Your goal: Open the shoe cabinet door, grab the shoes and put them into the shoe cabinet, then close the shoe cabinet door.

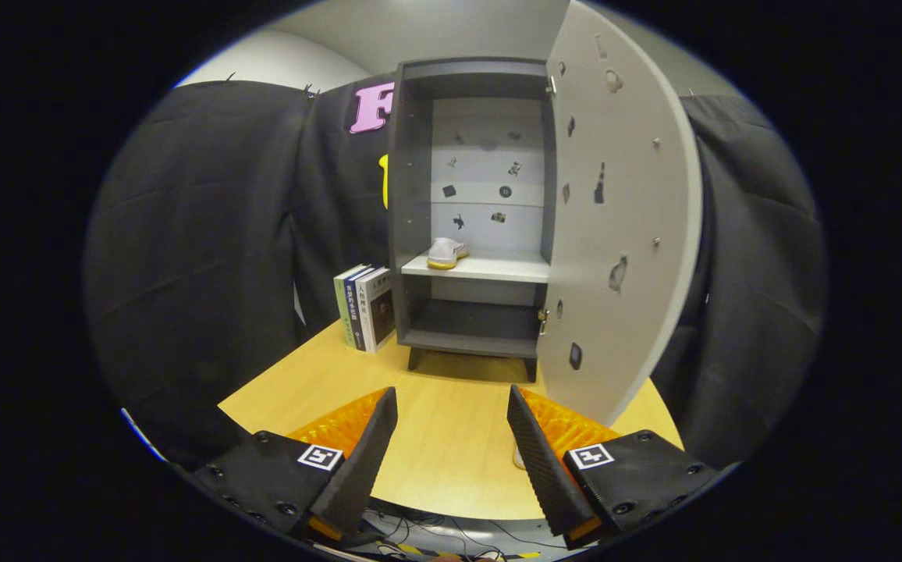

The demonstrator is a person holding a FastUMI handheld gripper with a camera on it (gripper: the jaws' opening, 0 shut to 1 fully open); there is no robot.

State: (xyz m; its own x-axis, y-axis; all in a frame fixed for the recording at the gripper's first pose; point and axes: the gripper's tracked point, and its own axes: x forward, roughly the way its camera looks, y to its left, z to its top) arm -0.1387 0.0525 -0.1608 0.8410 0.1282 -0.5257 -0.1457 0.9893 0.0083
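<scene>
One shoe point(446, 253) sits on the middle shelf of the shoe cabinet point(412, 195), well beyond the fingers, likely already stowed. The door point(623, 211) hangs open ahead of the right finger, leaving access. The gripper point(451, 453) is spread wide, holding nothing. A pale object beside the right finger is mostly hidden.

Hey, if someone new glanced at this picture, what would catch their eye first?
Probably the grey shoe cabinet beyond the fingers, its door swung wide open to the right. A pale shoe sits on its middle shelf, and books stand against its left side. The gripper hangs open over the wooden table.
</scene>
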